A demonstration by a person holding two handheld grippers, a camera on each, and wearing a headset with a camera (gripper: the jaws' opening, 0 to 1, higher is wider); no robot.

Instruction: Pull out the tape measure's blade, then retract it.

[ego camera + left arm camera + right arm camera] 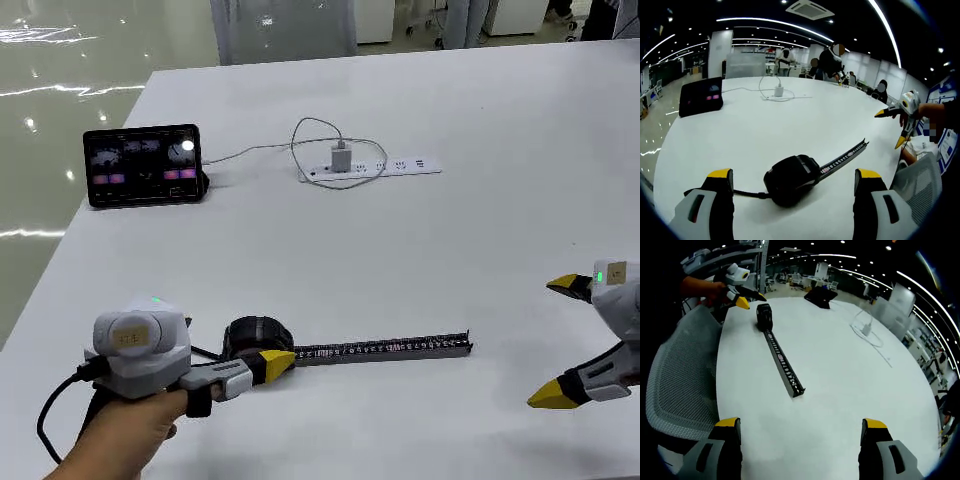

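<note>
Tape measure with a rounded black plastic case [258, 337] sits on the white worktop [420, 250], and its dark blade with pale markings [385, 348] is drawn out flat across the surface, running from the case to a small end hook [466, 343]. From the left gripper view I see the left hand-held gripper [793, 176] released, its two yellow-tipped jaws spread wide on either side of the case with a gap on each side, so neither one touches it. A thin black strap [747, 192] trails from the case toward one of those jaws. A hand [125, 435] holds this hand-held gripper just beside the case. The right hand-held gripper [553, 341] is also released, its jaws far apart; it is past the hook end of the blade, well apart from the case and clear of the blade itself. In the right gripper view the blade runs away from me toward the case, and the hook lies a little ahead of the open jaws without touching them. Beyond the case, on the far part of the worktop, a black tablet with a lit screen [145, 165] stands propped up. Also beyond the case is a white power strip [395, 167] with a white charger [341, 158] plugged into it, and a white cable [310, 135] loops around it and leads toward the tablet. A grey mesh chair [675, 375] stands off the worktop edge nearest the case.
</note>
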